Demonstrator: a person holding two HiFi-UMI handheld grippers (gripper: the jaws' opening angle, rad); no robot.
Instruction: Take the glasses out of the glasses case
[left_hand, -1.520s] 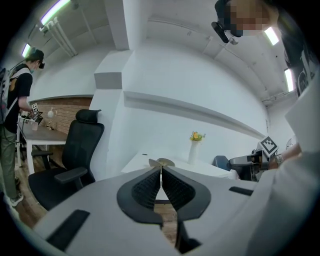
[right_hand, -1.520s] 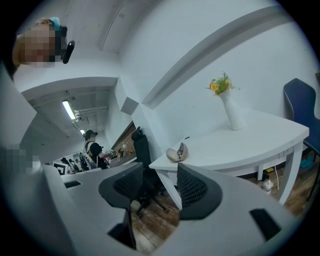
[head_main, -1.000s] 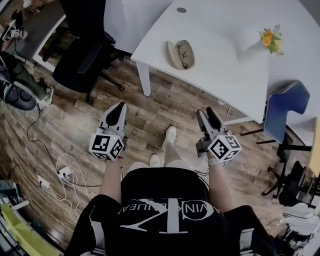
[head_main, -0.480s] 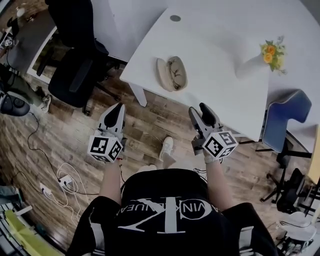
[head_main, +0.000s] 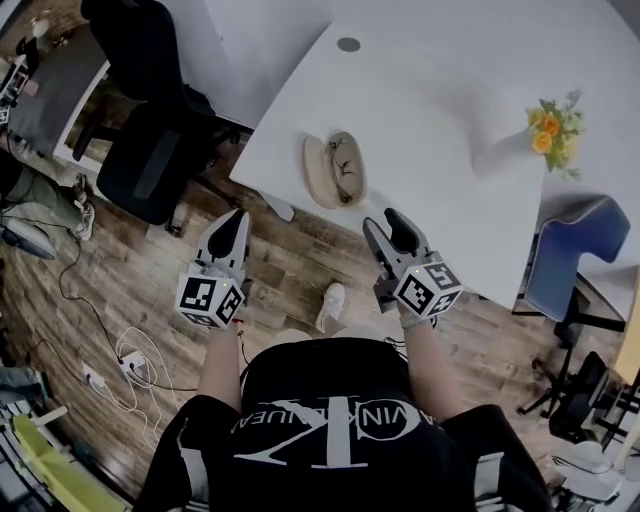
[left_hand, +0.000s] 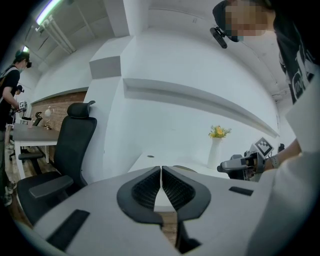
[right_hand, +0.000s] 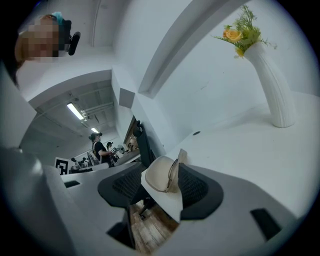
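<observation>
An open beige glasses case lies near the front left corner of the white table, with the glasses resting in its right half. My right gripper hovers at the table's front edge, a short way short of the case, open and empty. In the right gripper view the case shows between the spread jaws, still apart from them. My left gripper hangs over the wooden floor to the left of the table, jaws pressed together on nothing.
A white vase with yellow flowers stands on the table's right side. A black office chair is left of the table, a blue chair at its right. Cables and a power strip lie on the floor.
The person has stepped nearer the table, so the case now sits closer in front of both grippers. The right gripper has come up to the table's edge. Neither gripper's jaw state changed.
</observation>
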